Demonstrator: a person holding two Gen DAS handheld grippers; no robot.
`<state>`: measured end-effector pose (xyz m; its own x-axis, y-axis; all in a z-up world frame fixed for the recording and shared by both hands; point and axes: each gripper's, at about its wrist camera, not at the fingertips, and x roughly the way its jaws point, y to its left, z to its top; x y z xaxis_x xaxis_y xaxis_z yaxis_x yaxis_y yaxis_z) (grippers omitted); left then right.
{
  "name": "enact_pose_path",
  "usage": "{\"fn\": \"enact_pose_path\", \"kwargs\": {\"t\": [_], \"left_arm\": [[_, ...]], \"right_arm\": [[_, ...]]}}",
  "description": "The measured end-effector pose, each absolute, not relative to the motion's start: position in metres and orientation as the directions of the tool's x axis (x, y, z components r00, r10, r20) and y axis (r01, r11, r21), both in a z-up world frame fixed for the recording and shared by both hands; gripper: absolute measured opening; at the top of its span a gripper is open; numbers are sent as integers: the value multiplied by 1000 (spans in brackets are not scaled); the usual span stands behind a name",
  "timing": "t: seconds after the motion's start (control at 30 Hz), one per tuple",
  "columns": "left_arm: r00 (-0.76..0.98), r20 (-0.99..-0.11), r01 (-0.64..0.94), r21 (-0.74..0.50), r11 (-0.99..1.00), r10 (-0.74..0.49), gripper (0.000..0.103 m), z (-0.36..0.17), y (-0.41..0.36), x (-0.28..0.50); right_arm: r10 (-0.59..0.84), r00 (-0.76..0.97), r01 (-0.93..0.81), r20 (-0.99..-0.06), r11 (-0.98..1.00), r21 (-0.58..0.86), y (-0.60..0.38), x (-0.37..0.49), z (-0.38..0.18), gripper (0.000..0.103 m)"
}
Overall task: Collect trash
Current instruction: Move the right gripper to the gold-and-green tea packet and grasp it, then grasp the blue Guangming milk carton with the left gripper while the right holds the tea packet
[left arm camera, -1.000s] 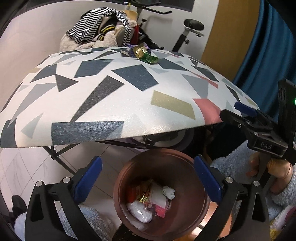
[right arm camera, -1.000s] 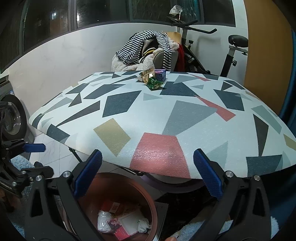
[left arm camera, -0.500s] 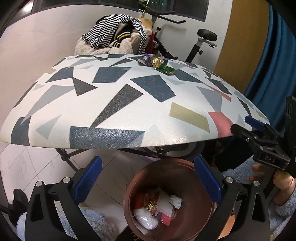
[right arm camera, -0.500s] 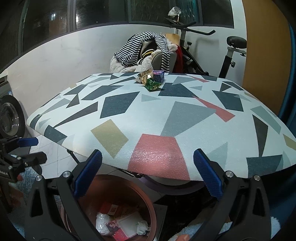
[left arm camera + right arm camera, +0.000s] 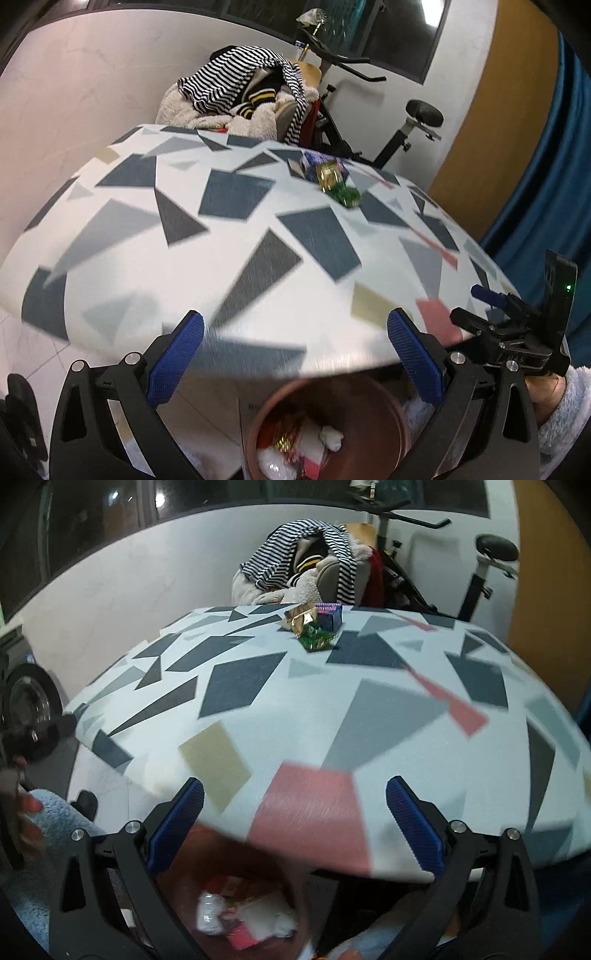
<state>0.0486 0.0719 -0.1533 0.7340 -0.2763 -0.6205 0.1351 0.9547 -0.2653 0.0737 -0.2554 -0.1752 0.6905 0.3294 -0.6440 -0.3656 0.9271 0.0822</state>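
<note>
A white marble-look wall (image 5: 85, 85) is closing the far side of the room, with dark window panes (image 5: 92, 528) sitting above it, an ochre panel (image 5: 491, 122) and a blue curtain (image 5: 546, 192) standing to the right. A round tabletop printed with grey, navy, pink and tan shards on white (image 5: 240, 266) is filling the middle of both views, its near edge motion-blurred. Behind it a black exercise bike (image 5: 391, 125) is standing beside a chair heaped with striped and fleecy clothes (image 5: 243, 96). A pale tiled floor (image 5: 33, 354) is showing below the table at left. A copper-brown round bin (image 5: 384, 413) is sitting under the near table edge, holding white, red and pink scraps. The remaining trash is lying together at the far side of the tabletop: a small purple box (image 5: 330, 616), a gold foil wrapper (image 5: 301, 618) and a green foil wrapper (image 5: 316, 640), touching or nearly so. The left gripper (image 5: 295, 362) is hovering over the bin with blue-padded fingers (image 5: 177, 358) spread wide and empty. The right gripper (image 5: 295, 830) is likewise hanging with fingers (image 5: 413, 827) spread apart, gripping nothing
</note>
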Motion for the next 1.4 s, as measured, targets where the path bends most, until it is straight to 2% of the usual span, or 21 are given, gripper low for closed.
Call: {"fn": "enact_pose_path", "kwargs": {"t": [0.33, 0.4, 0.53, 0.6, 0.73, 0.83, 0.87, 0.9, 0.97, 1.13, 1.27, 1.4], "left_arm": [[729, -624, 111, -298, 948, -281, 97, -123, 93, 145], [735, -616, 99, -316, 944, -284, 97, -119, 99, 161], [738, -616, 87, -319, 944, -276, 97, -114, 105, 191], [736, -622, 84, -309, 947, -268, 97, -113, 105, 205], [727, -631, 81, -313, 946, -271, 97, -116, 104, 226], [719, -634, 82, -330, 941, -285, 97, -119, 101, 240], [715, -636, 83, -335, 939, -290, 97, -120, 99, 246], [713, -638, 84, -337, 938, -293, 97, -121, 97, 250], [705, -641, 91, -342, 935, -302, 97, -122, 90, 259], [681, -661, 137, -308, 942, -315, 97, -129, 55, 286], [660, -685, 183, -252, 950, -309, 97, -139, 15, 316], [649, -708, 212, -183, 960, -278, 97, -145, -20, 348]], "right_arm": [[375, 649, -451, -662, 890, 63, -243, 230, -143, 96], [370, 643, -464, -671, 885, 43, -236, 251, -143, 88], [351, 591, -483, -726, 875, 29, -207, 318, -158, 84], [340, 585, -479, -737, 877, 24, -199, 334, -162, 77], [342, 535, -479, -772, 876, 55, -182, 366, -179, 74], [349, 477, -507, -807, 859, 71, -173, 377, -190, 58], [356, 470, -523, -808, 849, 70, -171, 376, -190, 45], [372, 459, -535, -806, 841, 84, -173, 375, -190, 38], [410, 451, -559, -793, 822, 107, -179, 365, -187, 35], [435, 586, -483, -683, 865, 137, -223, 334, -169, 33], [287, 741, -281, -607, 954, 109, -270, 318, -163, 33], [253, 778, -151, -575, 964, 220, -300, 317, -164, 33]]}}
